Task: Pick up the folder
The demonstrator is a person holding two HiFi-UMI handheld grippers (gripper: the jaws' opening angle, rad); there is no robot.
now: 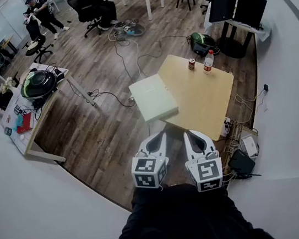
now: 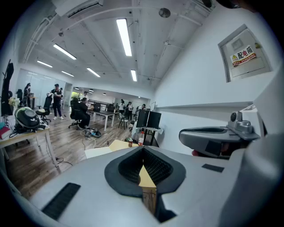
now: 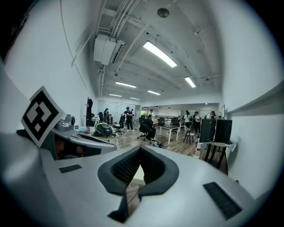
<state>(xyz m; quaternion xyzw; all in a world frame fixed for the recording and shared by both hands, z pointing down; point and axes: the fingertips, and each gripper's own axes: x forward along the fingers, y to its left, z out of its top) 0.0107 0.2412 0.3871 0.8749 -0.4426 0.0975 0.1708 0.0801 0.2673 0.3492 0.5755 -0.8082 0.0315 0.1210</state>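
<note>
The folder (image 1: pixel 153 97), a pale green-white flat rectangle, lies on the near left corner of the light wooden table (image 1: pixel 208 99) and overhangs its edge. Both grippers hover side by side close to my body, short of the table and apart from the folder. My left gripper (image 1: pixel 159 136) is shut with nothing between its jaws. My right gripper (image 1: pixel 192 134) is shut and empty too. In the left gripper view the jaws (image 2: pixel 143 150) meet at their tips, with the folder (image 2: pixel 98 152) ahead to the left. In the right gripper view the jaws (image 3: pixel 140 150) also meet.
A red can (image 1: pixel 191 64) and a plastic bottle (image 1: pixel 208 62) stand at the table's far edge. Cables trail across the wooden floor (image 1: pixel 107 94). A desk with a helmet (image 1: pixel 38 82) is at the left, monitors (image 1: pixel 235 0) at the back right, boxes (image 1: pixel 241 158) by the wall.
</note>
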